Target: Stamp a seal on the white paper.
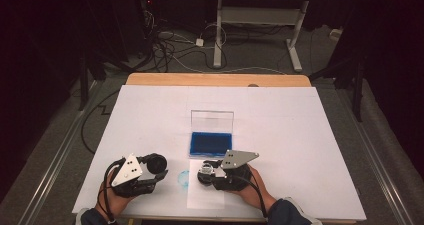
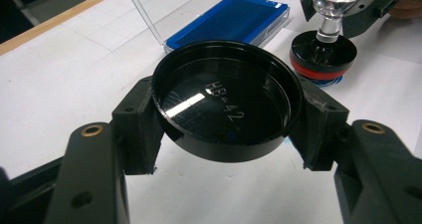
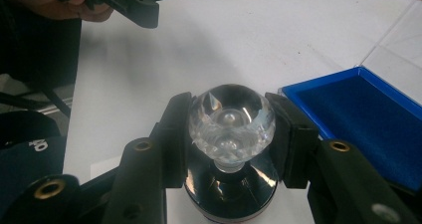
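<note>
Left gripper (image 1: 159,171), near the counter's front edge left of centre: jaws clamped on the rim of a round black cap (image 2: 226,107), held clear of the surface; raised lettering "HB-42" reads on the cap's inner face in the left gripper view. Counter (image 1: 310,135): white surface with a wooden strip along the far edge. Just right of the left gripper, a faint round blue mark (image 1: 183,178) on the white surface near the front edge. Centre of counter: a blue ink pad (image 1: 210,144) in a shallow case, its clear lid (image 1: 212,120) standing upright behind it. Right gripper (image 1: 206,174), near the front edge just in front of the pad: jaws clamped on the faceted clear knob (image 3: 231,121) of a round stamp (image 2: 323,55); the stamp has a black body with a red band near its base and stands upright on a white sheet (image 1: 212,199) lying at the front edge. A hand (image 1: 250,190) grips the right gripper from below; dark sleeve at the bottom edge. The two grippers lie apart, the blue mark between them.
</note>
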Action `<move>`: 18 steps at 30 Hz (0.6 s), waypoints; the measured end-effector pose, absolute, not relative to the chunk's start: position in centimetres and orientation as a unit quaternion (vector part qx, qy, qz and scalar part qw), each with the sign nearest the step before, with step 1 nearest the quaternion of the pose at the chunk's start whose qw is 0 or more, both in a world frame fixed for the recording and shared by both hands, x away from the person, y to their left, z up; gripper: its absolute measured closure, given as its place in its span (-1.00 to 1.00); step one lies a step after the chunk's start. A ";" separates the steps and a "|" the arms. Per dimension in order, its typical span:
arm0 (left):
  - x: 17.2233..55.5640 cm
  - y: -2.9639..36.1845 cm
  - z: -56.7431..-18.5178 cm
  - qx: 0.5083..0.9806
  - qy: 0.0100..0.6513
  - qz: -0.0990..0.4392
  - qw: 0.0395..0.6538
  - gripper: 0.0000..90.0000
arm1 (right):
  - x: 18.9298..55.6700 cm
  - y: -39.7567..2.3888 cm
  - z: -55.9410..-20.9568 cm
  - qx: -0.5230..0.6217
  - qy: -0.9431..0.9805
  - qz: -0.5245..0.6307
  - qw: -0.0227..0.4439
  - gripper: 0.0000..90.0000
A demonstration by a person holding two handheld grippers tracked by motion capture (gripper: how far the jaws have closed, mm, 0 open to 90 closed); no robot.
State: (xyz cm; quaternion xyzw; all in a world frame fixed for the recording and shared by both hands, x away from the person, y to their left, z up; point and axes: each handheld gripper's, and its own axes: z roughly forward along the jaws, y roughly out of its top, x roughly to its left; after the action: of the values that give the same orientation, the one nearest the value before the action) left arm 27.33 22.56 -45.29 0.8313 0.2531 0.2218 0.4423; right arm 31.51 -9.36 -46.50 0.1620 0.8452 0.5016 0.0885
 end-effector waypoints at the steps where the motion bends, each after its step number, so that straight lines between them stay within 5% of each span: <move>1: 27.3 22.5 -45.3 0.831 0.253 0.222 0.442 -0.20 | 31.5 -9.4 -46.5 0.162 0.845 0.502 0.088 0.26; 18: 27.3 22.6 -45.4 0.834 0.251 0.220 0.440 -0.20 | 31.8 -9.2 -47.4 0.164 0.851 0.493 0.083 0.26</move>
State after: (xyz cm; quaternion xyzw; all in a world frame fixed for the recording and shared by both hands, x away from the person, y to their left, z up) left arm 27.34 22.55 -45.37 0.8337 0.2513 0.2204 0.4397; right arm 31.75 -9.16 -47.38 0.1636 0.8506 0.4927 0.0829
